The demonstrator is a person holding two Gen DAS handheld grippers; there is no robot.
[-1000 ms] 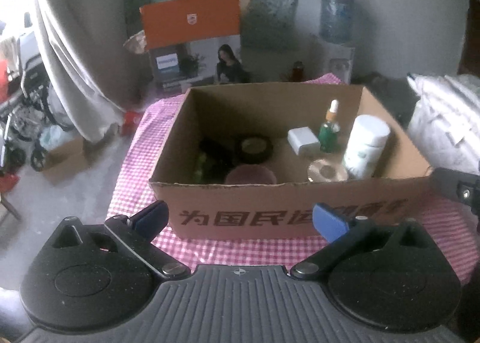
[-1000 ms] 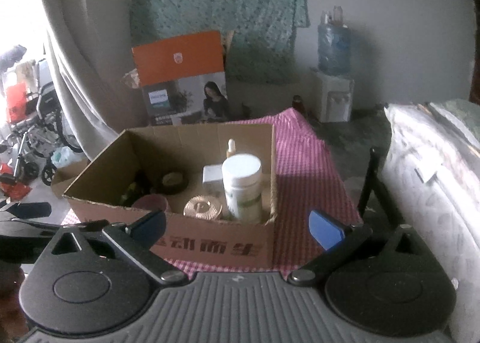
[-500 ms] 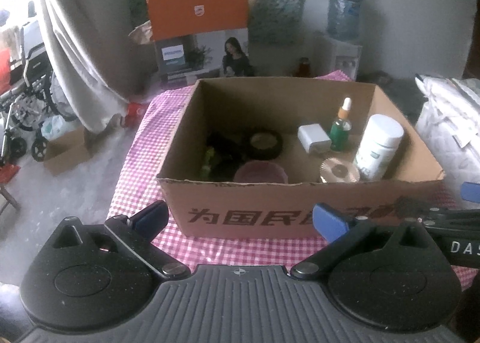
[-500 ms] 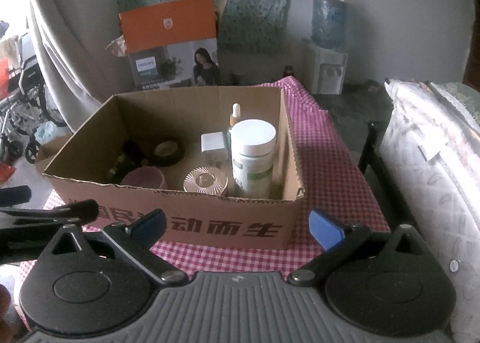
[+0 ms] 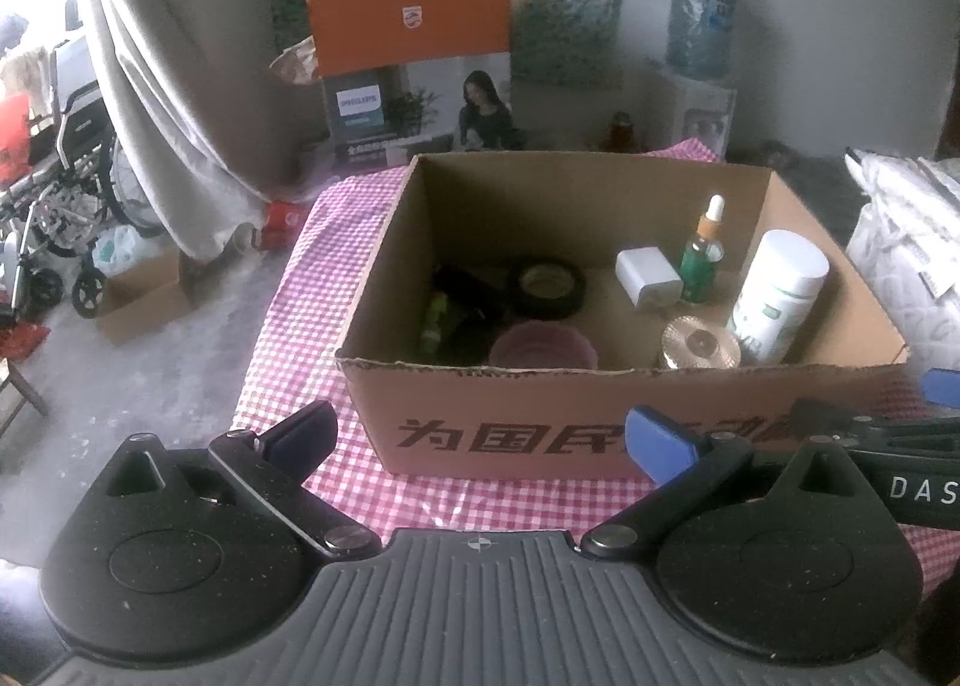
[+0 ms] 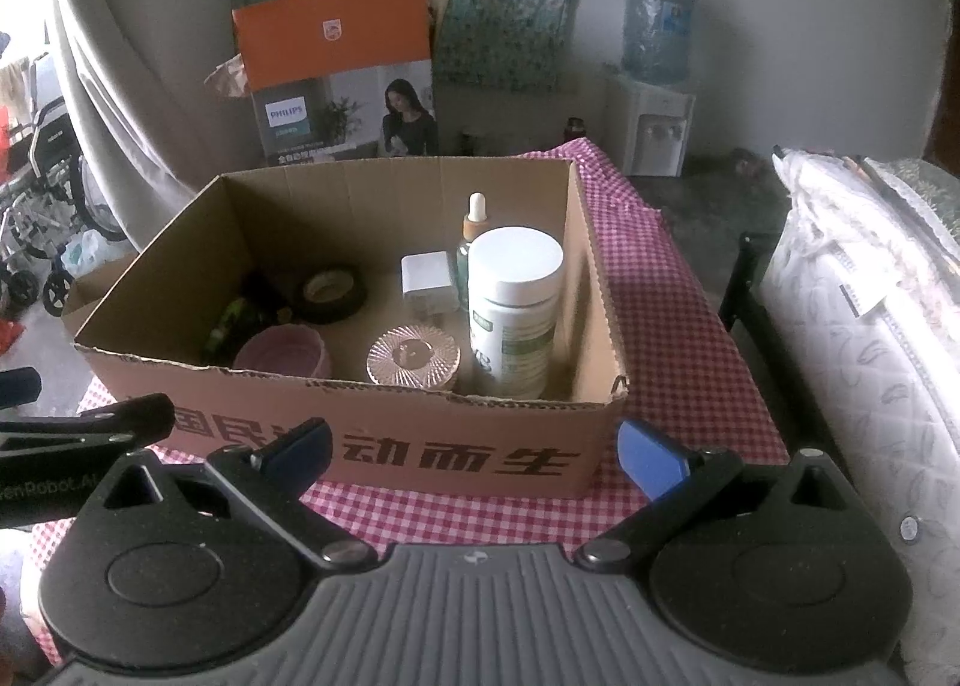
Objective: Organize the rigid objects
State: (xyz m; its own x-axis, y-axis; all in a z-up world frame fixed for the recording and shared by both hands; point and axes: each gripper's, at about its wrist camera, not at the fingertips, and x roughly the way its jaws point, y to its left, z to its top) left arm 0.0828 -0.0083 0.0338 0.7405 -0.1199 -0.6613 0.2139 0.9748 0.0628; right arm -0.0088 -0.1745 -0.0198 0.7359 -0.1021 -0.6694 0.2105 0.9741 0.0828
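Note:
An open cardboard box (image 5: pixel 600 428) (image 6: pixel 456 446) stands on a red-checked tablecloth (image 5: pixel 288 338). Inside it are a white pill bottle (image 5: pixel 780 296) (image 6: pixel 516 308), a green dropper bottle (image 5: pixel 702 260), a white charger block (image 5: pixel 648 278) (image 6: pixel 427 283), a black tape roll (image 5: pixel 546 287) (image 6: pixel 329 291), a gold ribbed lid (image 5: pixel 699 343) (image 6: pixel 413 355), a pink bowl (image 5: pixel 543 347) (image 6: pixel 282 353) and a dark green item (image 5: pixel 438 314). My left gripper (image 5: pixel 480 434) hovers open in front of the box, empty. My right gripper (image 6: pixel 474 446) is open and empty too, before the box's right half.
A tall orange printed carton (image 5: pixel 414 68) stands behind the table. A water dispenser (image 6: pixel 657 86) is at the back right. White quilted bedding (image 6: pixel 870 326) lies along the right. A wheelchair (image 5: pixel 54 194) and a small carton (image 5: pixel 144 296) are on the floor at left.
Both grippers have risen and closed in on the box, so more of its inside shows. Each gripper now appears at the edge of the other's view. Both stay open.

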